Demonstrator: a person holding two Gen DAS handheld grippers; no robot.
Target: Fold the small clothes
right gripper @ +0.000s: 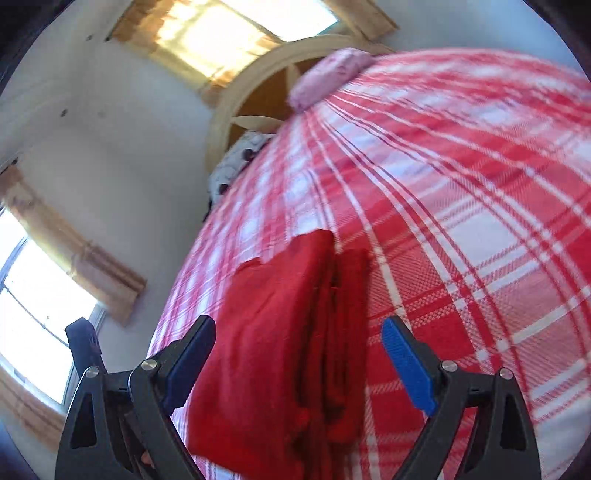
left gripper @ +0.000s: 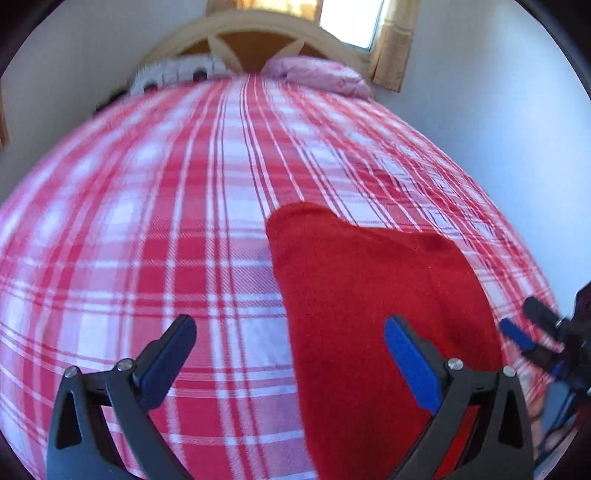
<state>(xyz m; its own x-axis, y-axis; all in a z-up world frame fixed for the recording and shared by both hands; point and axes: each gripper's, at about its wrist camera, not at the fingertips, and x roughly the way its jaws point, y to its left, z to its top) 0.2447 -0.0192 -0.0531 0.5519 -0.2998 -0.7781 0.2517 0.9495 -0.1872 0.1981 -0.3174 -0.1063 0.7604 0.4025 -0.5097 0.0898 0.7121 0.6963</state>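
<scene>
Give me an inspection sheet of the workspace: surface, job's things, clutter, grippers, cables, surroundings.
Surface: bed with a red and white plaid cover, lying smooth.
Job's things: one red garment, folded into layers, lying flat on the cover.
Clutter: pink pillow and white patterned pillow at the headboard, far from the garment.
Grippers: left gripper open, one finger over the garment, nothing between its pads; right gripper open above the garment, no pad pressing it.
Cables: nothing seen.
Surroundings: arched wooden headboard, white walls, bright windows with yellowish curtains.
</scene>
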